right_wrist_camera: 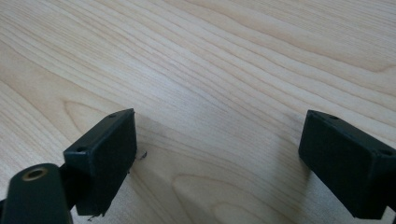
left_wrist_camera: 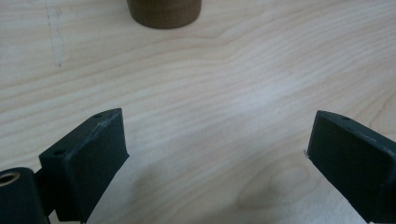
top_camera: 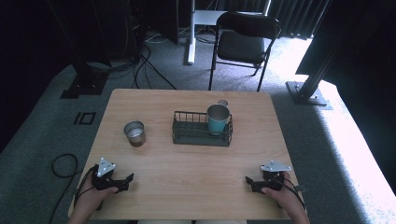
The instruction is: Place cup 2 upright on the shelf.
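High view showed my left gripper [top_camera: 125,181], wide open and empty, nearest the steel cup [top_camera: 134,133] up at twelve o'clock.

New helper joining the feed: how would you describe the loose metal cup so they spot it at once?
On the wooden table, look left of the black wire basket. The short silver cup stands there alone on the bare wood, unlike the taller teal cup inside the basket.
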A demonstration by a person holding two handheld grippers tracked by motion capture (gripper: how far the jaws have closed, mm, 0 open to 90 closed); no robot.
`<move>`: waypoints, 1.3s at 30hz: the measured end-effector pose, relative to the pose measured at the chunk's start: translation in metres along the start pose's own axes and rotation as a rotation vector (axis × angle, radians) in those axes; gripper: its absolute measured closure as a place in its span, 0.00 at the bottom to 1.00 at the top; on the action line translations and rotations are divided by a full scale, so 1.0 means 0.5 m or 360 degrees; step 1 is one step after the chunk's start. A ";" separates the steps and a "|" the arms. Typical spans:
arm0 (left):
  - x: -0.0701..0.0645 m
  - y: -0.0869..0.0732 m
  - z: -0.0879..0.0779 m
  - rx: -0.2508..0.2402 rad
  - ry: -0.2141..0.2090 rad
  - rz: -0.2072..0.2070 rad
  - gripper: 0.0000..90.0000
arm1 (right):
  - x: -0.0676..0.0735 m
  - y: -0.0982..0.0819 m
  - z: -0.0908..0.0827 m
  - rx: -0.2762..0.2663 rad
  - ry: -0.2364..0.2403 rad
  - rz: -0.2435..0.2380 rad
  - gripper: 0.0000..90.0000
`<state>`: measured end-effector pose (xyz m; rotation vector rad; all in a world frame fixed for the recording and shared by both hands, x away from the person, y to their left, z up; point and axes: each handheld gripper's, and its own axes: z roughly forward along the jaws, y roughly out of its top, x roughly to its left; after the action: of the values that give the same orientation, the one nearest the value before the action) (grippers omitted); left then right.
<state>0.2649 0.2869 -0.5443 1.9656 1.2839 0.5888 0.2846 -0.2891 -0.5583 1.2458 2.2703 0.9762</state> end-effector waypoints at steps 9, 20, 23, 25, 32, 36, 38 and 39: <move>0.002 0.024 0.009 -0.0089 0.0004 -0.0006 0.06 | 0.000 0.000 0.000 0.0000 0.0000 0.0001 0.12; 0.005 0.051 0.021 -0.0160 0.0017 0.0005 0.06 | 0.000 0.000 0.000 0.0000 0.0000 0.0000 0.12; 0.007 0.057 0.024 -0.0188 0.0021 0.0004 0.06 | 0.000 0.000 0.000 0.0001 -0.0001 -0.0001 0.12; 0.008 0.061 0.025 -0.0197 0.0028 0.0004 0.06 | 0.000 0.000 0.000 0.0001 -0.0001 -0.0001 0.12; 0.011 0.070 0.036 -0.0231 0.0042 -0.0012 0.06 | 0.000 0.000 0.000 0.0001 -0.0001 0.0000 0.12; 0.012 0.077 0.042 -0.0237 0.0046 -0.0016 0.06 | 0.000 0.000 0.000 0.0001 -0.0001 0.0000 0.12; 0.013 0.082 0.046 -0.0247 0.0049 -0.0017 0.06 | 0.000 0.000 0.000 0.0000 0.0000 0.0001 0.12; 0.015 0.084 0.047 -0.0249 0.0055 -0.0013 0.06 | 0.000 0.000 0.000 0.0000 -0.0001 -0.0001 0.12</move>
<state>0.3092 0.2754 -0.5278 1.8283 1.2280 0.7008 0.2846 -0.2891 -0.5583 1.2455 2.2703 0.9754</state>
